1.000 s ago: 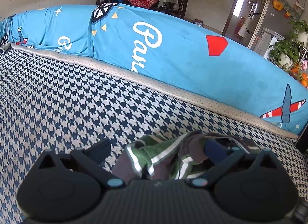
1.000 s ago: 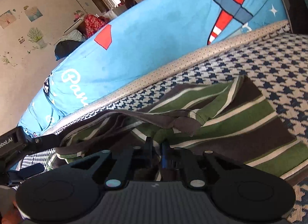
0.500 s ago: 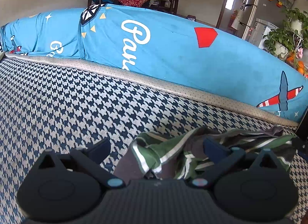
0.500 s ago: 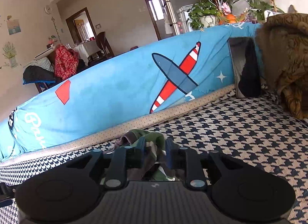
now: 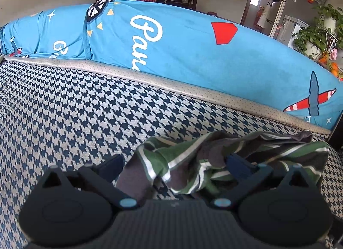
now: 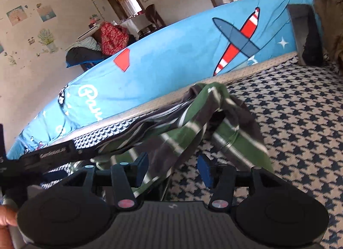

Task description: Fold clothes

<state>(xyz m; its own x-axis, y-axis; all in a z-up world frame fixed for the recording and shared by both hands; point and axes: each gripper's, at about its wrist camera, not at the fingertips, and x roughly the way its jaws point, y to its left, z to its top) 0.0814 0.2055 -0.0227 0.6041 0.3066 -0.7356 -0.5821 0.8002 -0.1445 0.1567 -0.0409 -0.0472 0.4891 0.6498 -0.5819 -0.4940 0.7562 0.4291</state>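
A green, brown and white striped garment (image 5: 188, 163) lies bunched on the houndstooth seat (image 5: 75, 116). In the left wrist view my left gripper (image 5: 174, 164) stands wide open around the bunch; its right pad is tucked against the cloth, its left pad is just clear of it. In the right wrist view the garment (image 6: 205, 107) rises in a peak and drapes down between the fingers of my right gripper (image 6: 172, 169). Its jaws are opening and the pads do not press the cloth. The left gripper's black body (image 6: 42, 156) shows at the left edge.
A long blue cushion (image 5: 193, 56) printed with planes runs along the back of the seat. A dark cushion (image 6: 306, 36) and a brown furry throw (image 6: 332, 17) sit at the right end. A hand (image 6: 5, 221) shows at the lower left. Chairs and plants stand behind.
The right gripper went from shut on the garment to open and drew back and up. The garment now stretches further right in the left wrist view. The left gripper has stayed wide open.
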